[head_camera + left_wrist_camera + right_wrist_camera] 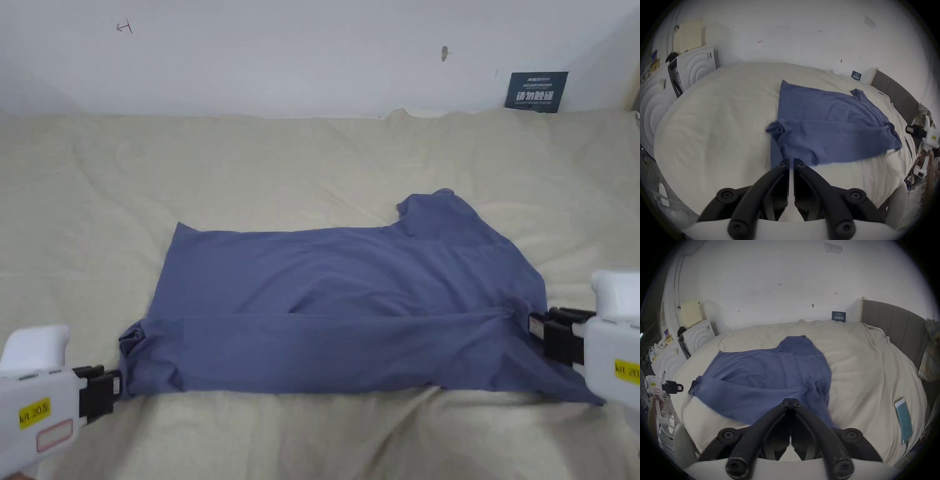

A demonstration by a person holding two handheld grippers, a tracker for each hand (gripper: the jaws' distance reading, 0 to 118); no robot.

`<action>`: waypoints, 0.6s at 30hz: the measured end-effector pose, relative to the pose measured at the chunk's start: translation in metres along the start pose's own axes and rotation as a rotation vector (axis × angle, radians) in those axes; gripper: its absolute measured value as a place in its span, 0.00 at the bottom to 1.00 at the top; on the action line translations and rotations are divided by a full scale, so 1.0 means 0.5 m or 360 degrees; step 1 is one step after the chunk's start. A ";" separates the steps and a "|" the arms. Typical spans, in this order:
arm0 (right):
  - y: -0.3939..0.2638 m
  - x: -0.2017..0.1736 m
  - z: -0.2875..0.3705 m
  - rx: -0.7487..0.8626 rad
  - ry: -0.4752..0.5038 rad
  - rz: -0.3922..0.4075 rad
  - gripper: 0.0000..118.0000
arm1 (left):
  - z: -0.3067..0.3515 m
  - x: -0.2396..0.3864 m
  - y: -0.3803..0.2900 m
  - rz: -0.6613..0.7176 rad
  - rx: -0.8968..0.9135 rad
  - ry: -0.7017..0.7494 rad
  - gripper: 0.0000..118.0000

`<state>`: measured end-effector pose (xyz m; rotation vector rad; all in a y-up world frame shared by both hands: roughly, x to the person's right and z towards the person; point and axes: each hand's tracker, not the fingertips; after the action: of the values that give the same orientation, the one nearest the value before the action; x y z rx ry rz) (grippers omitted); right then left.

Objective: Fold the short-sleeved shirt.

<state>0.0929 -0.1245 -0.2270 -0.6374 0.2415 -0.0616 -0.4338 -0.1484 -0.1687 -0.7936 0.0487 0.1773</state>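
My blue short-sleeved cotton shirt (350, 294) lies spread across the middle of the bed, its near long edge folded over onto the body as a band. The left tongs (791, 161) sit at the shirt's left end with a narrow gap between the jaws; I cannot tell whether any cloth is pinched. The right tongs (790, 400) are closed tip to tip over the right end; whether they grip fabric is unclear. Underneath is the cream bedsheet (312, 162), with a teal flat booklet (903, 418) lying off to the right.
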 end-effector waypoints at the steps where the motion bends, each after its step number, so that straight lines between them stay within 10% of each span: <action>1: -0.016 -0.012 0.007 -0.0004 -0.0003 0.0022 0.00 | -0.008 0.002 -0.013 -0.0014 -0.0014 0.0050 0.00; 7: -0.062 -0.031 -0.001 -0.0074 0.0032 0.0028 0.00 | -0.037 -0.016 -0.017 0.0006 -0.0012 0.0046 0.00; 13: -0.068 -0.036 -0.003 -0.0099 0.0035 0.0005 0.00 | -0.079 -0.014 0.018 -0.0081 0.0003 0.0023 0.70; 18: -0.071 -0.041 -0.002 -0.0113 0.0039 0.0014 0.00 | -0.134 -0.040 0.027 -0.0032 -0.0079 0.0052 0.77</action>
<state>0.0736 -0.1511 -0.2023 -0.7065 0.2709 -0.0526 -0.4541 -0.1897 -0.2231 -0.8461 0.0673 0.1470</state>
